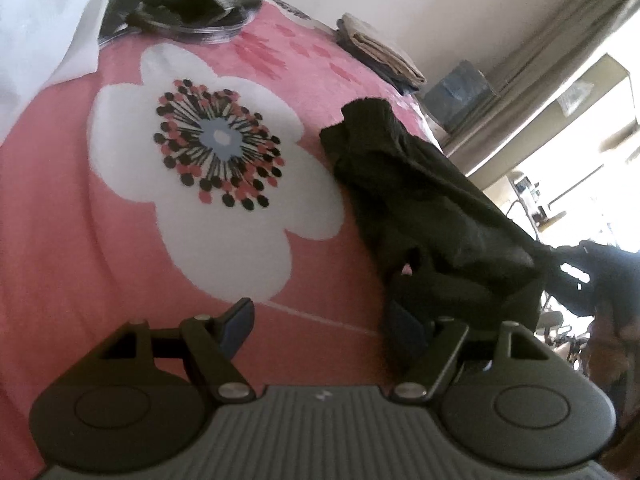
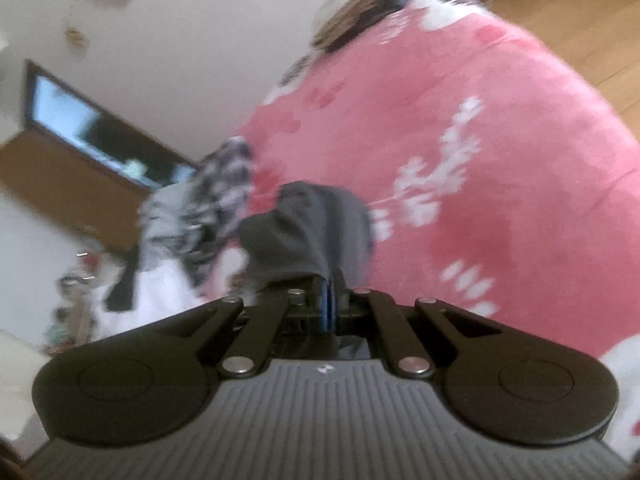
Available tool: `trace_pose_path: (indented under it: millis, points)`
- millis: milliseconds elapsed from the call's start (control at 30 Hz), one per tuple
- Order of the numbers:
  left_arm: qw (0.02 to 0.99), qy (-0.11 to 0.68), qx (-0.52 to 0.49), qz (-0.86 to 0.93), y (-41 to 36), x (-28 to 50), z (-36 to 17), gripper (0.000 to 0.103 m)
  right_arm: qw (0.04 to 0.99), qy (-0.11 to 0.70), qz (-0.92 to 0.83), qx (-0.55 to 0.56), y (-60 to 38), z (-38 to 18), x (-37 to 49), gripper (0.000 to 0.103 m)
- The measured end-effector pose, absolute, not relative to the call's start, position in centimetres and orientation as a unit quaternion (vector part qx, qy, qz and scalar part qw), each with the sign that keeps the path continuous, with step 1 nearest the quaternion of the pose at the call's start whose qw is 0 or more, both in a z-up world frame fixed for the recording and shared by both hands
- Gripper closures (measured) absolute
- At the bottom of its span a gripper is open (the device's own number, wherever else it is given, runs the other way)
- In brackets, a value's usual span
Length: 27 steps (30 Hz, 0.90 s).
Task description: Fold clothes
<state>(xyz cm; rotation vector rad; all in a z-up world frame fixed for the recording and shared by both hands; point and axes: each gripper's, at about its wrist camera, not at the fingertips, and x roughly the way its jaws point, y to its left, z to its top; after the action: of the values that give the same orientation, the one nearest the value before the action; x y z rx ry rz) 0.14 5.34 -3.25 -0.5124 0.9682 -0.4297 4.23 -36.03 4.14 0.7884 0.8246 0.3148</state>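
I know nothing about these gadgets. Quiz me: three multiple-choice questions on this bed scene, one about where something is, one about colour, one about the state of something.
1. Seen from the left wrist camera, where does the dark garment lie relative to the big white flower printed on the bedspread?
A. To its right
B. On top of it
C. To its left

2. What is the bedspread's main colour?
A. Blue
B. Pink
C. Green

3. How do the right tongs stand?
A. Wide open, empty
B. Shut on dark cloth
C. Shut on a book

Answers:
1 A: the garment lies crumpled beside the flower's right edge, towards the side of the bed.
2 B: pink fills the cover around the white flowers.
3 B: the blue pads meet, and dark fabric bunches out from between them.
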Motion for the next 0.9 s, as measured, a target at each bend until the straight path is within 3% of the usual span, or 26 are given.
trace_pose_path:
  millis: [100,267,567,733,833,900]
  points:
    - [0.827,0.452,-0.267,-0.203,5.9,0.7,-2.7,0.027,0.816,0.381,0.224,0.372,-34.4,4.5,3.9,0.103]
    - [0.818,0.439,-0.304,-0.212,6.2,1.7,-1.6,0.027,0.791,0.421,0.344,0.281,-27.2,3.8,3.7,0.103]
    - [0.834,0.477,-0.201,-0.192,3.1,1.4,-2.2,0.029,0.735,0.461,0.473,0.155,-16.7,1.3,0.9,0.102]
    - [0.838,0.482,-0.189,-0.170,3.7,0.9,-3.4,0.046,0.744,0.468,0.464,0.111,-16.9,2.5,0.0,0.097]
    - [0.844,0.473,-0.198,-0.160,4.7,0.8,-3.3,0.055,0.762,0.450,0.451,0.116,-18.8,4.3,0.4,0.090]
    - [0.847,0.468,-0.201,-0.153,5.3,0.8,-3.2,0.061,0.789,0.422,0.432,0.112,-20.7,5.6,1.2,0.065]
